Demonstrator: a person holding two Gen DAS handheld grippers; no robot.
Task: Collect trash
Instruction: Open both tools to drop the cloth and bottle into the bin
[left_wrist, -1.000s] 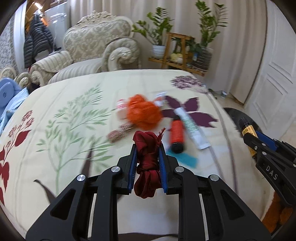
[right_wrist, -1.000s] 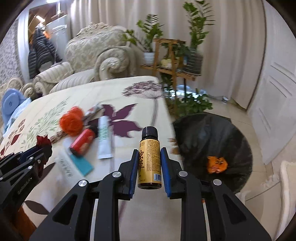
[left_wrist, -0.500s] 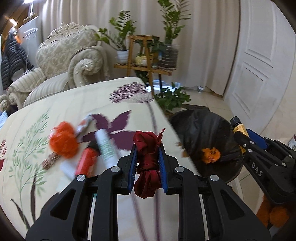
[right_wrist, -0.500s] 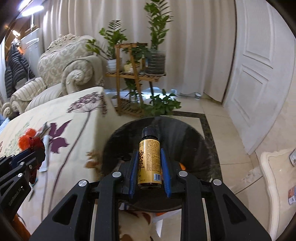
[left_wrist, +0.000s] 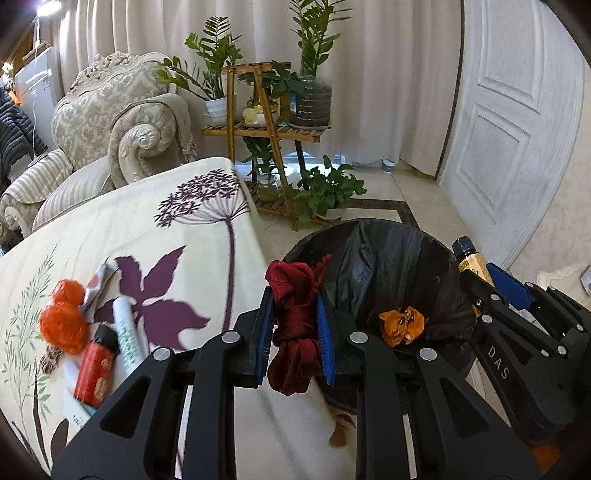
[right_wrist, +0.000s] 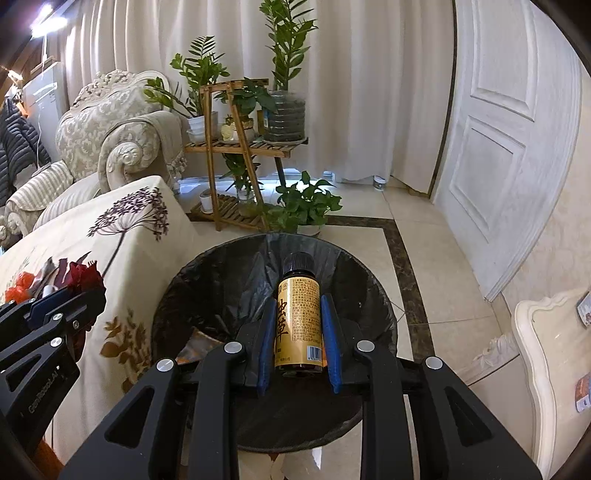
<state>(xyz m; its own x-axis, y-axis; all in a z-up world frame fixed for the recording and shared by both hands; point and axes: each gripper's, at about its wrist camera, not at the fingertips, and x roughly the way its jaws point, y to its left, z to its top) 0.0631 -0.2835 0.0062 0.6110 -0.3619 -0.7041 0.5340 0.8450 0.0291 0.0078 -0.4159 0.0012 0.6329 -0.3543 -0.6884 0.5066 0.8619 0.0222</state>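
My left gripper is shut on a knotted dark red ribbon, held over the table's right edge beside the bin. My right gripper is shut on a small gold-labelled bottle with a black cap, hanging above the black-lined trash bin. An orange crumpled wrapper lies inside the bin. On the floral tablecloth remain an orange mesh ball, a red tube, a white tube and a foil wrapper.
A wooden plant stand with pots and a floor plant stand behind the bin. An ornate armchair is at the table's far side. A white door is on the right, tiled floor around the bin.
Both grippers swung right, from over the littered table to the bin beside it. The bin now lies under the bottle, and the ribbon is at the table's edge. Both grips are unchanged.
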